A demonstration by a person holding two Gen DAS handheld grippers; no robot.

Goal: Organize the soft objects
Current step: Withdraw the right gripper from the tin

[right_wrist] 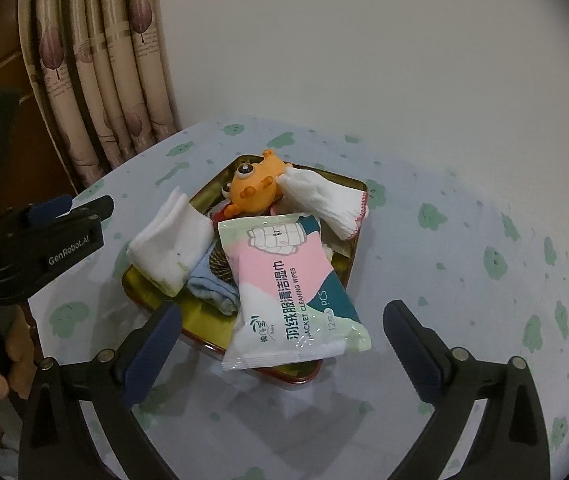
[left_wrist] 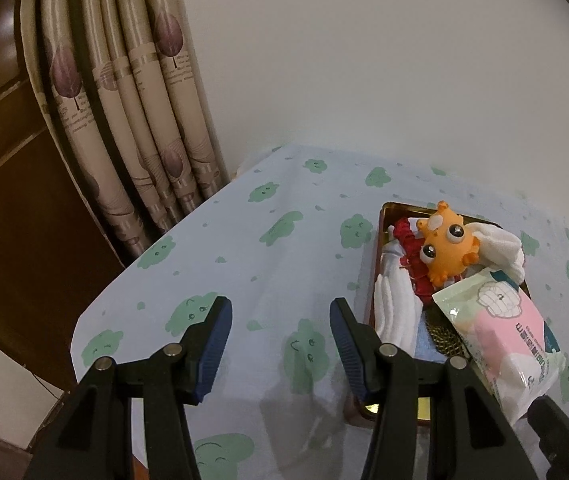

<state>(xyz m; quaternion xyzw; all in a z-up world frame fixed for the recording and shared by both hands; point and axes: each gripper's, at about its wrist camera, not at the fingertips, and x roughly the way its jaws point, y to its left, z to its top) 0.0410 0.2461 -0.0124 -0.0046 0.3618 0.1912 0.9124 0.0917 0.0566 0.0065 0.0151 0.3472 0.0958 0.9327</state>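
The wipes pack (right_wrist: 288, 292) lies across the gold tin (right_wrist: 156, 292), just ahead of the right gripper (right_wrist: 284, 344), whose jaws stand wide and empty. The left gripper (left_wrist: 280, 344), spread and holding nothing, hovers beside the tin. The pack is glossy, pink and teal; an orange toy (right_wrist: 254, 190) and white cloths (right_wrist: 168, 246) fill the tin. The tablecloth (right_wrist: 464, 240) is bare all around.

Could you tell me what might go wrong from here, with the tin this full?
1. The wipes pack lies on top of the pile and sticks out over the near rim of the tin; a nudge could slide it onto the tablecloth.
2. The orange toy is perched on the heap and may roll off.
3. The folded white cloth overhangs the tin's left edge, close to the left gripper.
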